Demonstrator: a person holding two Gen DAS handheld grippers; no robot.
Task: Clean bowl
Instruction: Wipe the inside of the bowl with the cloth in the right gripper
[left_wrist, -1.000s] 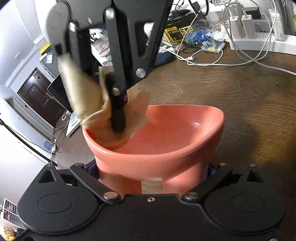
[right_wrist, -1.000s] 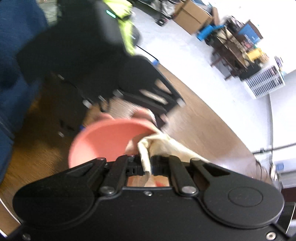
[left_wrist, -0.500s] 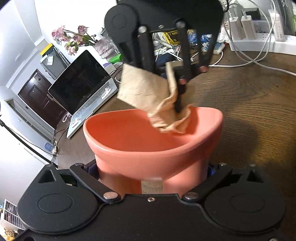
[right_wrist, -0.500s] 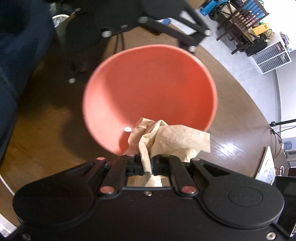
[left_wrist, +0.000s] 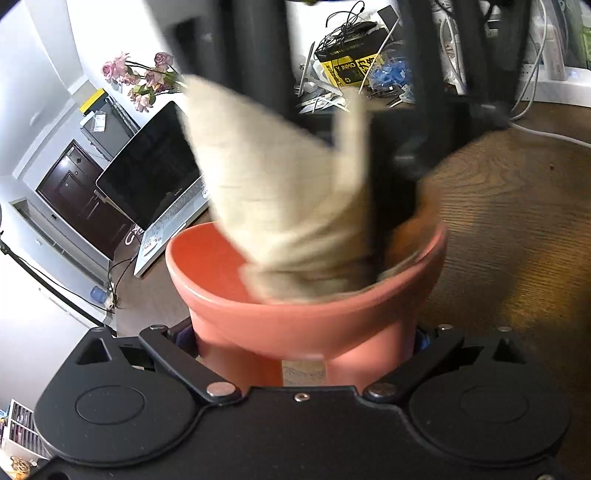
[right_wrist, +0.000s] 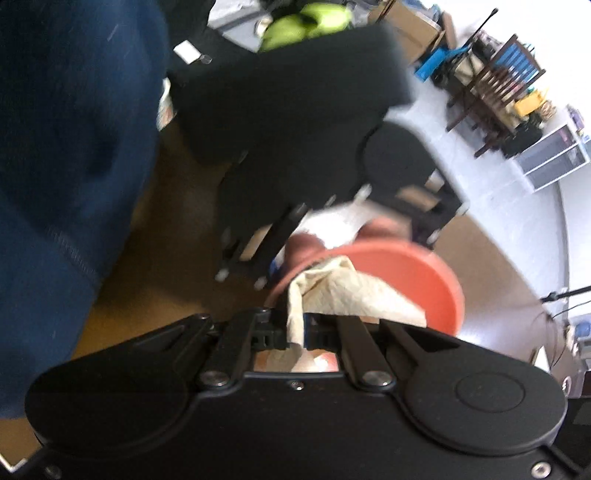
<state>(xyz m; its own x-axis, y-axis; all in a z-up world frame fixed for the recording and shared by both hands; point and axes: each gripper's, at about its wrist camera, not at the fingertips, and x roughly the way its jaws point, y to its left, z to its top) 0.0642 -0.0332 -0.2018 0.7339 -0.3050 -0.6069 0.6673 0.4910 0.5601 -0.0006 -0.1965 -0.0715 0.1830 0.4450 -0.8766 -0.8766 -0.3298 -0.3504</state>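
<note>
Since half a second ago our right claw (right_wrist: 295, 338), pinching the cloth (left_wrist: 288, 206), has dropped lower into the bowl (left_wrist: 306, 325), clamped between our left claw (left_wrist: 303, 336) fingers. Only the left view shows the laptop (left_wrist: 155, 177).

My left gripper (left_wrist: 303, 354) is matt black plastic: two rounded housings, each with a shallow moulded disc, and flat link bars pinned by silver round-head screws, with a smaller screw at the centre edge. My right gripper (right_wrist: 295, 334) has the same build, with ribbed black blocks at its jaws. My sleeve (right_wrist: 70, 155) is dark blue knit with a stitched hem. Motion blur hides any finer markings.
</note>
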